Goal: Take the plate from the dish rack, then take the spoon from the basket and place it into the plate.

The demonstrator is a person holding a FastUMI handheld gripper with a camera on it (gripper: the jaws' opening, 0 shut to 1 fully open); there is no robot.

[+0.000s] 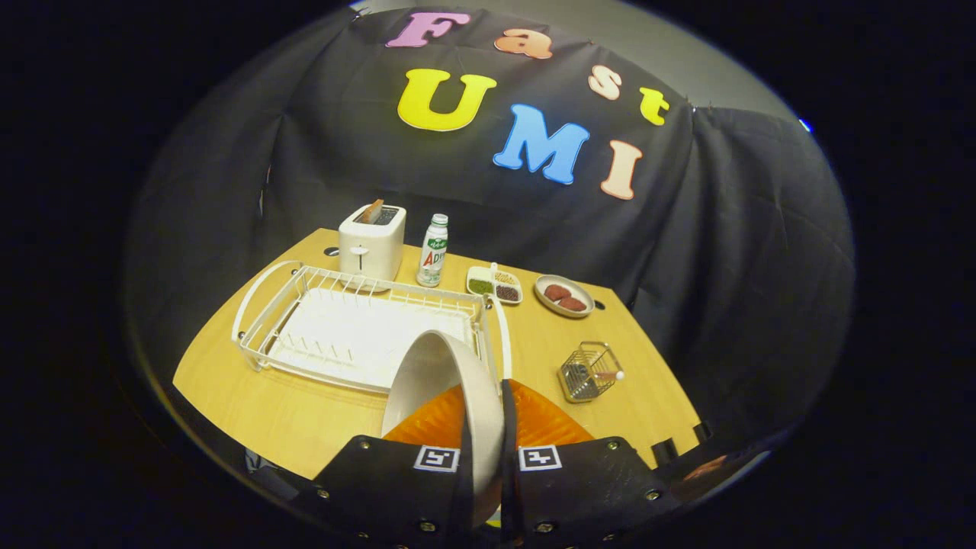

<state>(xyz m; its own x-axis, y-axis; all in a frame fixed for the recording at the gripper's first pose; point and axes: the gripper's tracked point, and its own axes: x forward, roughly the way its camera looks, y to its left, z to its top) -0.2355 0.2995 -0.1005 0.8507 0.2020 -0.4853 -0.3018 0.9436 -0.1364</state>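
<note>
Your hand-held gripper (485,435) is clamped on the plate (442,396), both fingers pressing its rim, one on each face. Plate stands on edge between the fingers, tilted, lifted above the worktop (305,415), hanging just over the near right corner of the dish rack (358,332). Rack is white wire with a tray. The wire basket (589,371) sits on the worktop right of the rack, well apart from the plate; the spoon (602,375) lies in it, handle tip poking out. Beyond the rack: toaster (371,242), bottle (433,252), divided dish (494,285), small plate with brown pieces (564,296).
</note>
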